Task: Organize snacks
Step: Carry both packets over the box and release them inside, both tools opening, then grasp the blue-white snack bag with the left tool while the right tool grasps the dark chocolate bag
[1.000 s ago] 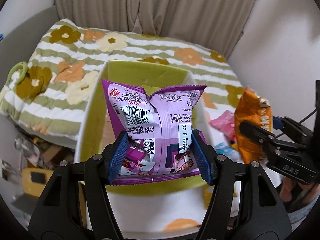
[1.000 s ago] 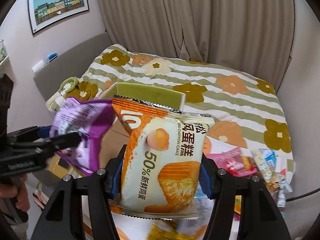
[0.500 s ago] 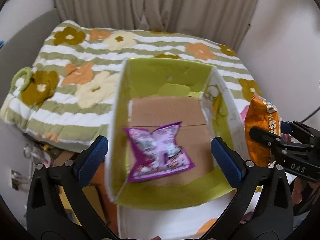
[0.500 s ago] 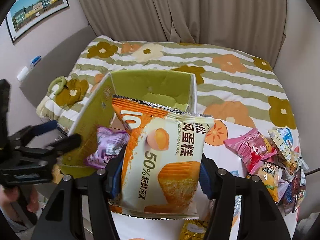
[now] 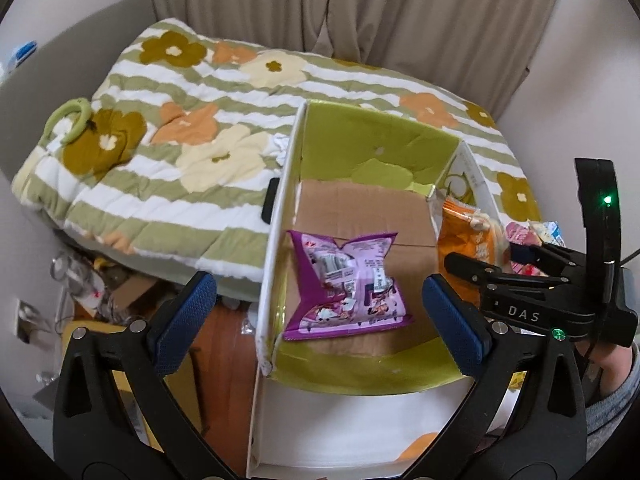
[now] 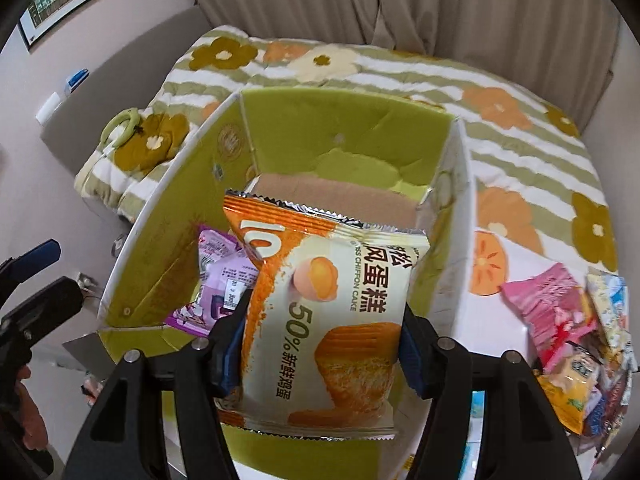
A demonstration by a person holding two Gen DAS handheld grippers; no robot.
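one purple snack bag now lies flat on the box floor, dropped from the left gripper, whose jaws now gape empty. right gripper, jaws opening, holds the chiffon cake pack over the box; long axis upright, top edge away.

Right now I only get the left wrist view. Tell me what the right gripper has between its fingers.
Observer: An orange and white chiffon cake packet, upright in the right gripper, whose fingers are opening around it.
Operator: Say where it hangs relative to the box.
Observer: Over the inside of the green-lined box, with its left edge hiding part of the purple packet on the box floor.
Operator: Report what lies outside.
Observer: A pile of loose snacks lies just outside the box's right wall.
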